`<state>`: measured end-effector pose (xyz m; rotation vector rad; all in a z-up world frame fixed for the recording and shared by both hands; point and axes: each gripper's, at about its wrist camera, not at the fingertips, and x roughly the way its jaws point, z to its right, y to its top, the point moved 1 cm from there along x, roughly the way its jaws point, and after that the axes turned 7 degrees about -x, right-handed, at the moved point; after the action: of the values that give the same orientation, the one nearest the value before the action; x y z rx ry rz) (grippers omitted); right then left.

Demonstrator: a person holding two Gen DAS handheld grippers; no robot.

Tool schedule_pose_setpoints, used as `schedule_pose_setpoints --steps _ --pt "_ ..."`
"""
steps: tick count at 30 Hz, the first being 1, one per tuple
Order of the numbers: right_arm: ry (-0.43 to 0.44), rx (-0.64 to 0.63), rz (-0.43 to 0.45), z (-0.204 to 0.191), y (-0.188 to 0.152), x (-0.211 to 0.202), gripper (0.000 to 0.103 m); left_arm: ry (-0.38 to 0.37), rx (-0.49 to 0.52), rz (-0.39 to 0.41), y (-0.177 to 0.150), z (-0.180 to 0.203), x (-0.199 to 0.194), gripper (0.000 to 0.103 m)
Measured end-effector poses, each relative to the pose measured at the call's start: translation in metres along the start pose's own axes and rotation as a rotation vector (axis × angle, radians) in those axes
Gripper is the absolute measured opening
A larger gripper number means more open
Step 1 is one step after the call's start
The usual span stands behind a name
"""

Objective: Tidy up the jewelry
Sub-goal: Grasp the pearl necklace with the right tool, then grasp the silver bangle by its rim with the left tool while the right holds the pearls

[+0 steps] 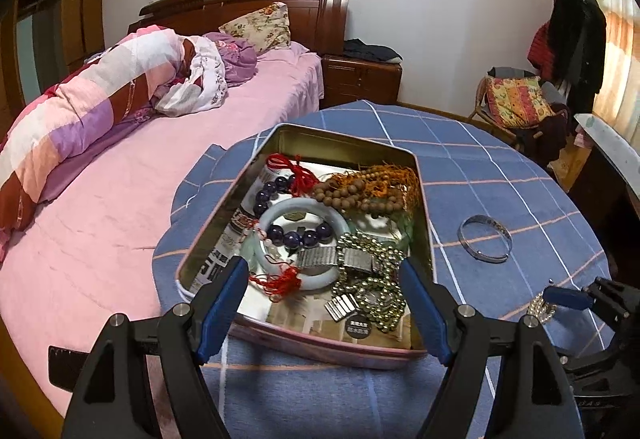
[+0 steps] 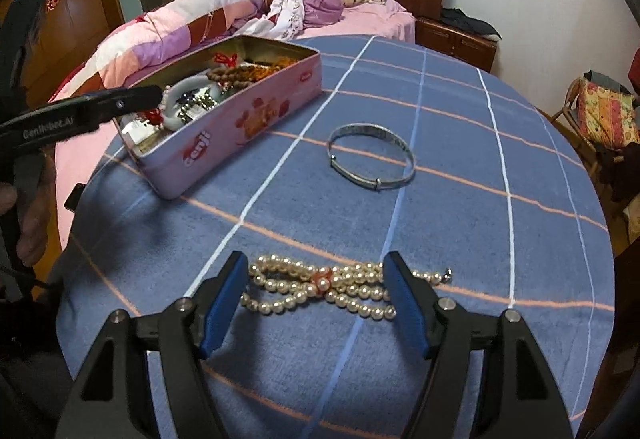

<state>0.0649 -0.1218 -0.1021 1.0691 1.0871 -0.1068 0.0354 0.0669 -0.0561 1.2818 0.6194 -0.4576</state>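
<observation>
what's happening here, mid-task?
A person is sorting jewelry with two handheld grippers. The left gripper hangs open over the pink tin, which is full of beads and bangles. The right gripper stands open astride a pearl strand on the blue checked cloth, not gripping it. A silver bangle lies loose on the cloth.

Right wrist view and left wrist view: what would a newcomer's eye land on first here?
First, the pink tin crammed with beads and bangles, at the bed-side edge of the blue checked tablecloth, with the left gripper open over it. Next, the pearl strand lying between the right gripper's open jaws. Beyond it, a silver bangle lies alone on the cloth.
</observation>
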Motion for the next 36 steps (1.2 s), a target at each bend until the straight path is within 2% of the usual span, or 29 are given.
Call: schedule_pose_setpoints --steps 2,5,7,9,11,14,17,18,20,21,22,26,28,36 --pt "0.022 0.014 -0.001 0.002 0.0 -0.005 0.072 -0.001 0.003 0.001 0.0 0.001 0.0 0.078" --pt "0.035 0.034 -0.037 0.002 -0.001 -0.009 0.071 0.002 0.001 -0.002 0.0 0.002 0.001 0.078" --pt "0.066 0.055 -0.067 -0.001 -0.002 -0.008 0.066 0.001 0.001 -0.006 0.001 0.003 0.002 0.078" --pt "0.084 0.073 -0.096 -0.004 -0.005 -0.002 0.067 0.0 0.004 -0.004 0.003 0.006 0.001 0.078" --pt "0.033 0.068 -0.094 -0.006 -0.002 0.001 0.067 -0.009 0.011 0.001 0.004 0.011 0.0 0.078" --pt "0.013 0.122 -0.069 0.004 0.006 0.009 0.068 -0.018 0.03 0.012 0.006 0.02 -0.002 0.078" --pt "-0.06 0.066 -0.077 0.005 0.013 0.019 0.067 -0.024 0.039 0.015 0.007 0.025 -0.001 0.078" --pt "-0.075 0.048 -0.095 0.004 0.013 0.024 0.063 -0.027 0.042 0.014 0.007 0.027 -0.001 0.078" --pt "-0.079 0.03 -0.094 0.003 0.013 0.024 0.062 -0.031 0.046 0.015 0.007 0.029 0.0 0.078" --pt "-0.073 0.021 -0.089 0.002 0.011 0.022 0.056 -0.038 0.046 0.015 0.007 0.031 0.0 0.078" --pt "-0.07 0.021 -0.084 0.003 0.01 0.02 0.044 -0.042 0.047 0.013 0.007 0.034 0.001 0.078" --pt "-0.044 0.041 -0.054 0.01 0.002 0.011 0.029 -0.069 0.076 0.009 0.008 0.047 0.003 0.078" --pt "-0.042 0.065 -0.025 0.018 -0.001 0.005 0.015 -0.089 0.095 0.014 0.008 0.058 0.003 0.078" --pt "-0.085 0.096 -0.003 0.04 -0.002 0.0 0.015 -0.127 0.161 -0.004 0.008 0.092 0.017 0.078"
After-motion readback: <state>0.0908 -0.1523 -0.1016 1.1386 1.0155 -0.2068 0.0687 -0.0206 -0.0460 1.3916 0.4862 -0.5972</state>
